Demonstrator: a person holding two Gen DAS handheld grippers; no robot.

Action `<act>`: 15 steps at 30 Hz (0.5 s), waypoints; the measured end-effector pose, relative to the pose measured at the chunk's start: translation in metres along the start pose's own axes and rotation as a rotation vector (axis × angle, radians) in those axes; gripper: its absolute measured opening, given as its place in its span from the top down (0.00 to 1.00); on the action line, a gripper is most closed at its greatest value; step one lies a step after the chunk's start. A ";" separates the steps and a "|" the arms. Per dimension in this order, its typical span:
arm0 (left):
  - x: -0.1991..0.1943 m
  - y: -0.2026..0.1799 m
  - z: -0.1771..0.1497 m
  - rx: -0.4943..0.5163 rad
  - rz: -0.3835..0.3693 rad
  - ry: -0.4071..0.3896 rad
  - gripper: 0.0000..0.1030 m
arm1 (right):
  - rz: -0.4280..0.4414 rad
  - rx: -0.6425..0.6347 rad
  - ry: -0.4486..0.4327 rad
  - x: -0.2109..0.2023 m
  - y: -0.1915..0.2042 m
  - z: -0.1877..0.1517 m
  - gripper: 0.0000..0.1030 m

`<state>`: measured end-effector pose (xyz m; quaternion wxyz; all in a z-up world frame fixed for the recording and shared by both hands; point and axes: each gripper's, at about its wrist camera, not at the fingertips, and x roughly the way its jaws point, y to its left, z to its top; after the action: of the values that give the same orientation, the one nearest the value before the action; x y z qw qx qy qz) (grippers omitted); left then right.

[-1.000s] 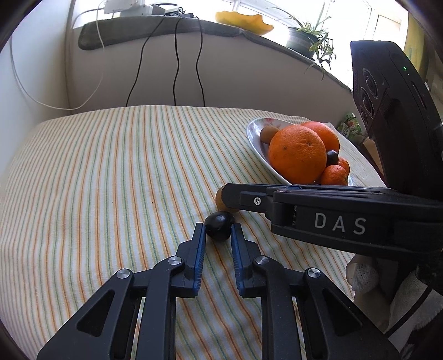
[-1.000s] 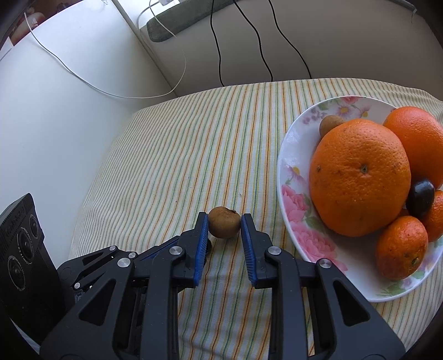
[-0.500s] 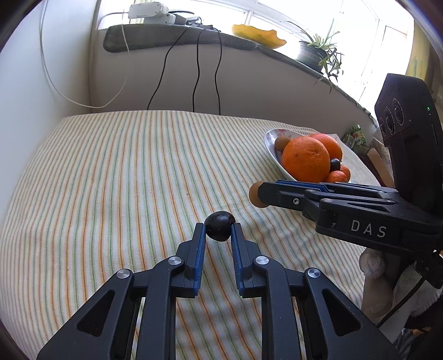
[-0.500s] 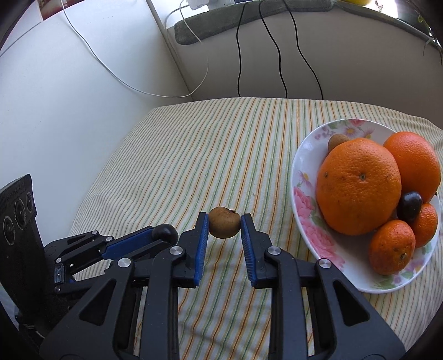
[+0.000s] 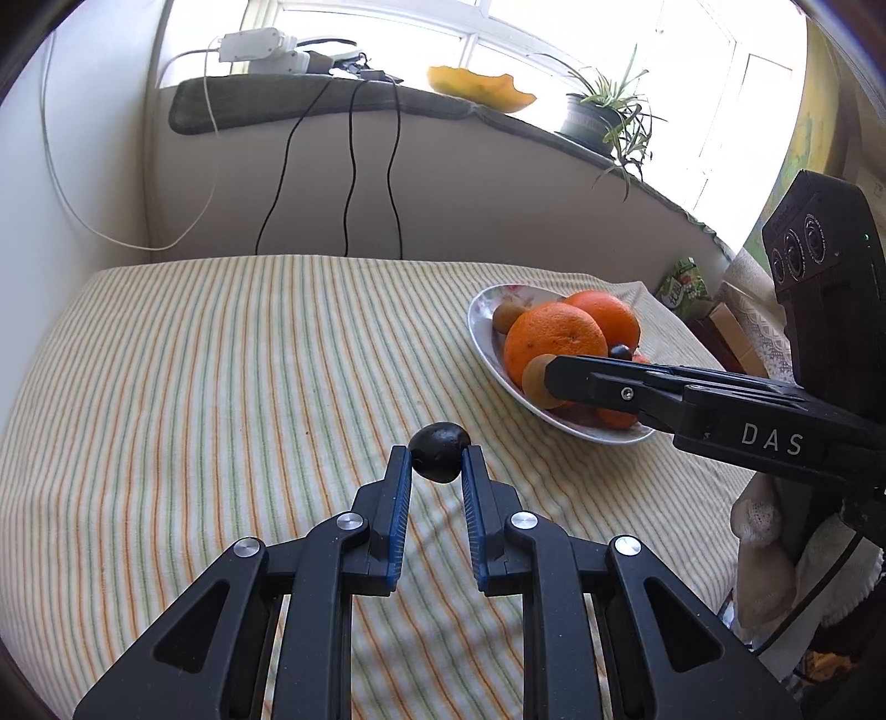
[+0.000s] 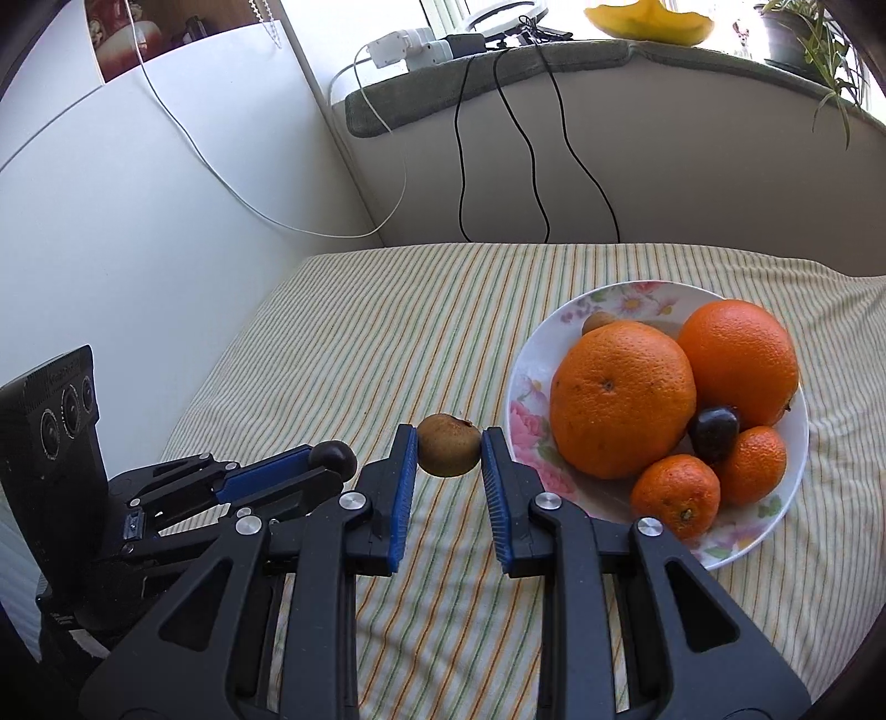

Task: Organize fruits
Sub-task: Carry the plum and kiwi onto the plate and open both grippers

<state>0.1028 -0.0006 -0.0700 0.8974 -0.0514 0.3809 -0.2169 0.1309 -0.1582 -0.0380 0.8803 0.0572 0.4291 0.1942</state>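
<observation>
My left gripper (image 5: 437, 459) is shut on a small dark plum (image 5: 439, 458) and holds it above the striped tablecloth. My right gripper (image 6: 448, 446) is shut on a small brown fruit (image 6: 448, 452), also lifted off the cloth, left of the flowered plate (image 6: 526, 382). The plate holds two big oranges (image 6: 623, 399), two small tangerines (image 6: 675, 494), a dark plum (image 6: 716, 429) and a brown fruit (image 6: 597, 321). In the left wrist view the right gripper (image 5: 545, 382) reaches in front of the plate (image 5: 482, 332). The left gripper shows in the right wrist view (image 6: 332, 457).
The striped cloth (image 5: 221, 360) covers the table up to a wall with hanging cables (image 5: 349, 183). A sill above carries a power strip (image 5: 260, 47), a yellow dish (image 5: 479, 88) and a potted plant (image 5: 592, 119). A white wall (image 6: 138, 221) stands on the left.
Both grippers have risen off the cloth with their fruits. The right gripper has moved with the brown fruit toward the plate.
</observation>
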 end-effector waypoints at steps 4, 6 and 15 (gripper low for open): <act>0.005 -0.015 0.005 0.017 -0.016 -0.006 0.84 | -0.010 0.024 -0.020 -0.017 -0.022 0.001 0.76; 0.008 -0.022 0.008 0.024 -0.024 -0.008 0.84 | -0.020 0.035 -0.032 -0.022 -0.030 0.003 0.76; 0.027 -0.049 0.022 0.046 -0.063 -0.004 0.84 | -0.057 0.109 -0.076 -0.049 -0.081 0.009 0.76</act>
<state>0.1175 -0.0574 -0.0596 0.8918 -0.0434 0.3721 -0.2537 0.1340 -0.2517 -0.0184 0.8967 0.1002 0.4065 0.1434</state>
